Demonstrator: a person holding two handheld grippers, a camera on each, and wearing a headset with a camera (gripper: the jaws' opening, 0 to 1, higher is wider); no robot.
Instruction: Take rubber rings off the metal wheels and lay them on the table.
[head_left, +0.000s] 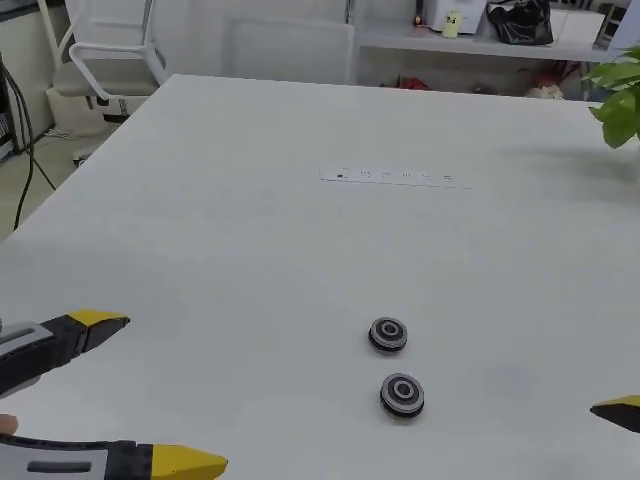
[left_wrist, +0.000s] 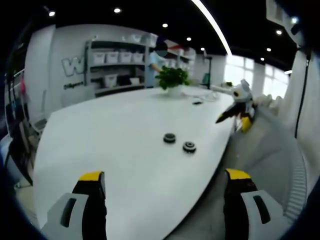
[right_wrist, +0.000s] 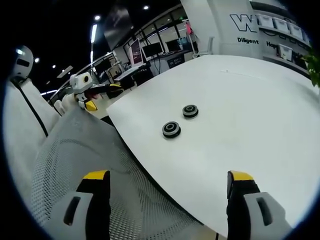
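1. The left hand-held gripper (left_wrist: 165, 176) is released. Its two yellow-tipped jaws stand wide apart with nothing between them. It is held at the near edge of the white surface (head_left: 250, 250), with one jaw over the top and the other past the edge.
2. The right hand-held gripper (right_wrist: 167, 176) is also released, its jaws spread and empty, and it sits at the same near edge. In the head view one of its yellow tips pokes in low on the right.
3. The near metal wheel (head_left: 402, 395) lies flat on the surface ahead of both hand-held grippers. It sits between them and well apart from each. It has a dark rim around a paler hub, and finer detail is too small to tell.
4. The far metal wheel (head_left: 388, 335) lies just beyond the near one, close to it but not touching. It has the same dark rim and also lies flat, clear of both sets of jaws.
5. Further ahead of the hand-held grippers, past both wheels, a narrow socket strip (head_left: 395, 177) is set flush in the surface.
6. Beyond that, at the far right corner, the leaves of a green plant (head_left: 620, 100) show.
7. Past the far left edge stands a white chair (head_left: 100, 50), and shelves with bins (left_wrist: 115, 65) line the wall behind.
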